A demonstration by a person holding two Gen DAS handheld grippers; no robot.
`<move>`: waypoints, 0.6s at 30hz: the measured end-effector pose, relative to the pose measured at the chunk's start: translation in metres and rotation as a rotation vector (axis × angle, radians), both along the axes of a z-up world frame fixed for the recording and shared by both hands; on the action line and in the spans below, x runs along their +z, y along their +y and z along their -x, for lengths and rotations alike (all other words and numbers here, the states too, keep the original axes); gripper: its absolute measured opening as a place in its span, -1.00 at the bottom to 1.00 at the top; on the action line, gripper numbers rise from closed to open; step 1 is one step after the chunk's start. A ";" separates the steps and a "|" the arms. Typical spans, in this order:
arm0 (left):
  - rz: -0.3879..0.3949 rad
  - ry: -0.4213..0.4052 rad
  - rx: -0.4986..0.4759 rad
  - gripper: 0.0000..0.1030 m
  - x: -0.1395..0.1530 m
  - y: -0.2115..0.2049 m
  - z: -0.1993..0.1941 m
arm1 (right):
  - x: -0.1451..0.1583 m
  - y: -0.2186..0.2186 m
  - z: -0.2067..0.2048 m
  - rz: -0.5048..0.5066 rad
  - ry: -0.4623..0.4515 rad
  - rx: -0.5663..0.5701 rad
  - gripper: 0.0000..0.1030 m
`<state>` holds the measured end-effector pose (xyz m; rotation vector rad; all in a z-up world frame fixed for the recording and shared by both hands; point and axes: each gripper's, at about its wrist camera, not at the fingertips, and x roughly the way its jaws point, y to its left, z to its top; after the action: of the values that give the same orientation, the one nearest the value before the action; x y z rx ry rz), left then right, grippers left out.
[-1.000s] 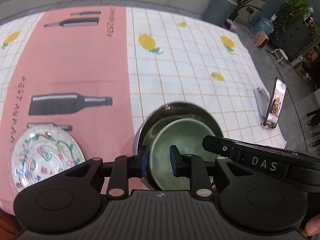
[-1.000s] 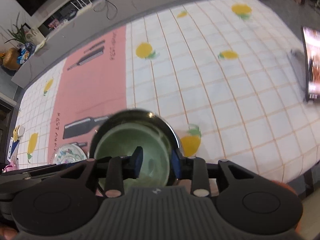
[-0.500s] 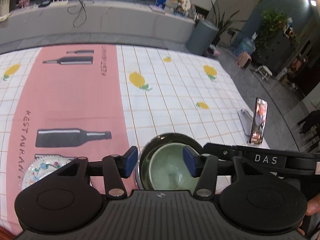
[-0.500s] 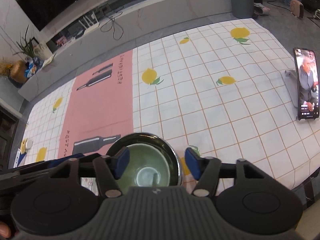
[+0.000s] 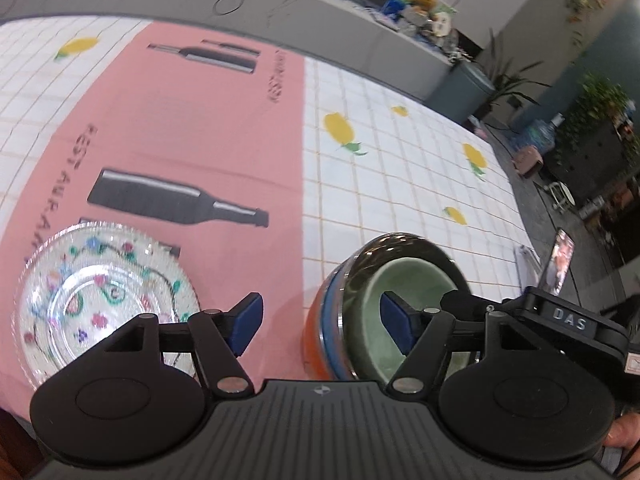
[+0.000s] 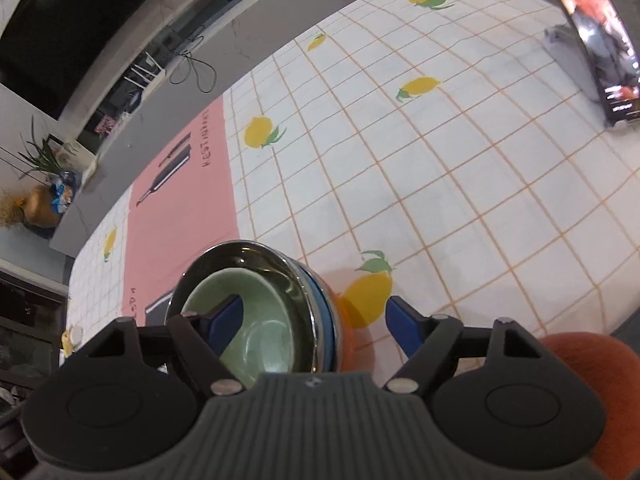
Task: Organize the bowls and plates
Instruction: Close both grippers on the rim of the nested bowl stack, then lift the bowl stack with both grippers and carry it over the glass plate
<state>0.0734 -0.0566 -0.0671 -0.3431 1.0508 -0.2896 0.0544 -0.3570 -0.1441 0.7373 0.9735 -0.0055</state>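
While upright, green bowl (image 5: 404,280) mouth upward.

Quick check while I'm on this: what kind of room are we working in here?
Probably a home living or dining area. The table wears a tablecloth printed with lemons and bottles, a long low counter strewn with cables and clutter runs behind it, potted plants stand nearby, and a phone is propped up playing video.

Nested stack of green, steel, blue and orange bowls (image 5: 400,292) near the table's front edge, patterned clear glass plate (image 5: 104,300) just left (separate), upright phone (image 6: 600,40) far right, cloth between bare.
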 end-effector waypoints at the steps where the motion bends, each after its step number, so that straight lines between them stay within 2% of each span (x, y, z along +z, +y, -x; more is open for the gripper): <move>1: 0.000 0.005 0.006 0.53 -0.002 0.000 -0.001 | -0.003 0.001 -0.002 -0.011 -0.001 0.010 0.50; 6: 0.004 0.018 0.005 0.55 -0.011 -0.002 -0.004 | -0.020 0.002 -0.012 -0.018 0.032 0.057 0.47; 17: 0.034 0.091 -0.008 0.54 -0.035 -0.009 -0.014 | -0.041 0.001 -0.024 -0.133 0.065 0.078 0.41; 18: 0.040 0.097 -0.006 0.49 -0.037 -0.010 -0.015 | -0.042 0.001 -0.024 -0.135 0.063 0.079 0.41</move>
<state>0.0881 -0.0665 -0.1043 -0.3932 1.1430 -0.3014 0.0785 -0.3558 -0.1858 0.8262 1.0699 0.1076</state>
